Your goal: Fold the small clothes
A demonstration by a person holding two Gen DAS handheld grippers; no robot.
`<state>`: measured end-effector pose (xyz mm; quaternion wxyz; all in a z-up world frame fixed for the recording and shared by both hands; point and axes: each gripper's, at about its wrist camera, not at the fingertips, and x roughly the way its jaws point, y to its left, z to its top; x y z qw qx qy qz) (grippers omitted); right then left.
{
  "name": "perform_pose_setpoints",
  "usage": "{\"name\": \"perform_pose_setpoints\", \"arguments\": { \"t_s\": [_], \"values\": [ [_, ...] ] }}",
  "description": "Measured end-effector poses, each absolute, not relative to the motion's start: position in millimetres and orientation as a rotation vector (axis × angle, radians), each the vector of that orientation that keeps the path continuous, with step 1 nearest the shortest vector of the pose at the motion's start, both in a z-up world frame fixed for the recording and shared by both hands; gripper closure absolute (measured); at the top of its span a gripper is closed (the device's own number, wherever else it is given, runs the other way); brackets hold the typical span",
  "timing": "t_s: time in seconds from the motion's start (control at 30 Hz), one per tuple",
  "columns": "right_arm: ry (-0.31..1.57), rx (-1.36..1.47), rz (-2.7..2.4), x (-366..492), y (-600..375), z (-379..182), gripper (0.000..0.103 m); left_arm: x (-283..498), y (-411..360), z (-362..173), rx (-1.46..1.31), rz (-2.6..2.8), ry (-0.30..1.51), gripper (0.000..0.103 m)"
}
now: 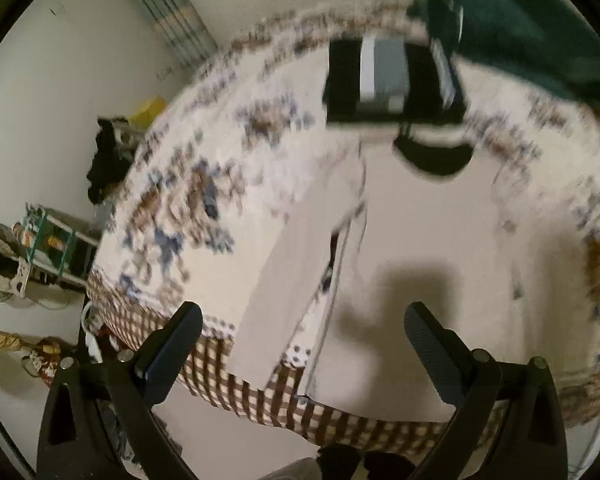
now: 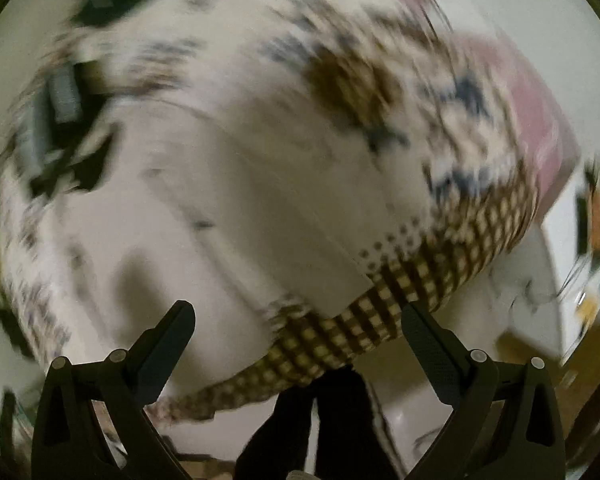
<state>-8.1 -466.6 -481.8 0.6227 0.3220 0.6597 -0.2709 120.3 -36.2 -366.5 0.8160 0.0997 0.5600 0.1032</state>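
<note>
A pale cream garment (image 1: 420, 232) lies spread flat on a table covered by a floral cloth with a brown checked border (image 1: 188, 184). One strip of it (image 1: 288, 280) reaches to the near edge. My left gripper (image 1: 304, 320) is open and empty above the garment's near end. In the right wrist view the same pale garment (image 2: 228, 200) lies on the cloth (image 2: 360, 72), blurred by motion. My right gripper (image 2: 296, 320) is open and empty above the table's near edge.
A folded black, white and grey garment (image 1: 384, 80) and a dark green one (image 1: 540, 36) lie at the far side of the table. Both show blurred at the upper left of the right wrist view (image 2: 64, 96). A pink cloth (image 2: 532, 112) lies at the right. Clutter (image 1: 40, 248) stands on the floor to the left.
</note>
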Motion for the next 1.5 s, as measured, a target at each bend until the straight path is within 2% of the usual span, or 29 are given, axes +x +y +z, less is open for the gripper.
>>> {"name": "perform_pose_setpoints", "arguments": {
  "t_s": [0.13, 0.23, 0.27, 0.33, 0.37, 0.4, 0.43, 0.47, 0.67, 0.87, 1.0, 1.13, 1.17, 1.2, 1.23, 1.3, 1.37, 1.5],
  "values": [
    [1.551, 0.938, -0.710, -46.9, -497.4, -589.0, 0.002, 132.3, -33.6, -445.4, 0.248, 0.234, 1.292, 0.000],
    [1.508, 1.108, -0.713, -69.7, -505.4, -637.9, 0.008, 138.8, -33.1, -485.2, 0.277, 0.226, 1.333, 0.000],
    [1.495, 1.152, -0.718, -75.3, -504.5, -649.7, 0.019, 141.4, -33.3, -497.6, 0.277, 0.213, 1.349, 0.000],
    [1.443, 1.194, -0.715, -81.1, -498.7, -658.5, 0.029, 146.2, -33.2, -516.3, 0.279, 0.178, 1.373, 0.000],
    [1.413, 1.185, -0.731, -83.3, -495.0, -657.9, 0.045, 148.5, -33.6, -522.3, 0.284, 0.161, 1.383, 0.000],
    [1.386, 1.182, -0.736, -85.0, -491.4, -657.3, 0.071, 151.0, -36.2, -527.8, 0.289, 0.146, 1.385, 0.000],
    [1.372, 1.186, -0.729, -85.4, -485.5, -655.1, 0.087, 153.8, -36.6, -532.7, 0.301, 0.126, 1.384, 0.000],
    [1.352, 1.201, -0.714, -86.7, -482.4, -653.8, 0.095, 158.8, -37.7, -535.6, 0.306, 0.110, 1.382, 0.000],
    [1.258, 1.077, -0.695, -92.7, -478.4, -603.1, 0.095, 177.9, -44.5, -532.2, 0.342, 0.020, 1.343, 0.000],
    [1.215, 1.029, -0.670, -58.0, -531.5, -541.4, 0.095, 183.6, -54.4, -528.2, 0.363, 0.025, 1.349, 0.000],
    [1.233, 0.943, -0.640, -41.7, -594.5, -530.1, 0.095, 179.1, -66.2, -522.2, 0.338, 0.040, 1.345, 0.000],
    [1.256, 0.884, -0.640, -26.5, -652.3, -542.5, 0.095, 177.7, -75.5, -521.1, 0.296, 0.059, 1.358, 0.000],
    [1.270, 0.906, -0.632, -27.5, -663.9, -547.5, 0.092, 177.1, -77.9, -521.4, 0.286, 0.063, 1.363, 0.000],
    [1.286, 0.948, -0.627, -27.7, -676.8, -557.7, 0.080, 176.5, -79.8, -522.1, 0.275, 0.068, 1.370, 0.000],
    [1.303, 0.983, -0.640, -31.1, -683.2, -565.8, 0.073, 175.6, -80.6, -523.0, 0.258, 0.072, 1.378, 0.000],
    [1.266, 1.074, -0.654, -45.7, -692.6, -576.7, 0.048, 173.1, -79.4, -525.8, 0.234, 0.089, 1.397, 0.000],
    [1.191, 1.181, -0.659, -64.4, -697.0, -587.5, 0.042, 169.3, -77.6, -528.2, 0.226, 0.101, 1.407, 0.000],
    [1.079, 1.386, -0.645, -85.7, -695.4, -627.5, 0.041, 163.6, -66.4, -535.1, 0.224, 0.133, 1.425, 0.000]
  ]
}}
